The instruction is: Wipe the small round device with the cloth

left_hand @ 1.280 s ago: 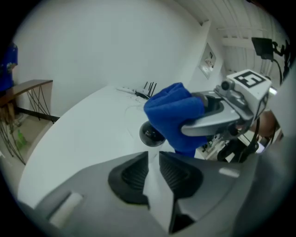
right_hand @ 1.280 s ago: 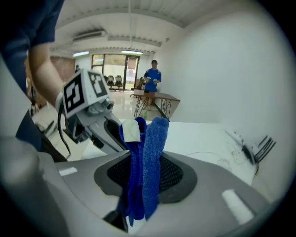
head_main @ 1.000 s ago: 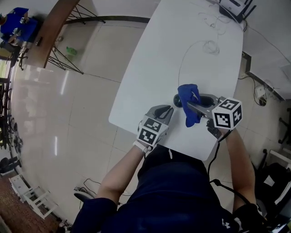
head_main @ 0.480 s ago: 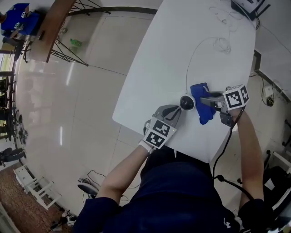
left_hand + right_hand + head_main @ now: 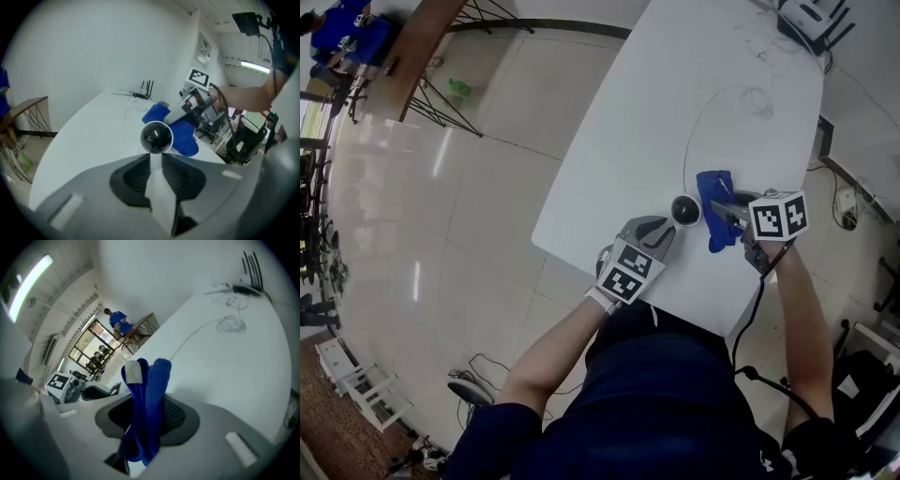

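Note:
The small round device (image 5: 683,211), a black dome in a white ring, stands on the white table (image 5: 628,141) near its front edge. My left gripper (image 5: 666,227) sits just in front of it; its jaws have just been opening and show a narrow gap (image 5: 156,157), with the device (image 5: 156,137) at their tips and nothing pressed between them. My right gripper (image 5: 719,214) is shut on the folded blue cloth (image 5: 712,187), which lies against the device's right side. In the right gripper view the cloth (image 5: 152,418) fills the jaws.
A thin white cable (image 5: 694,122) runs from the device to a coil (image 5: 758,100) farther back. A black router (image 5: 806,23) stands at the table's far end. The table's left edge (image 5: 572,187) drops to tiled floor. A wooden bench (image 5: 408,56) stands far left.
My right gripper has come down with the cloth, from over the device to its right side on the table. The left gripper has stayed by the device.

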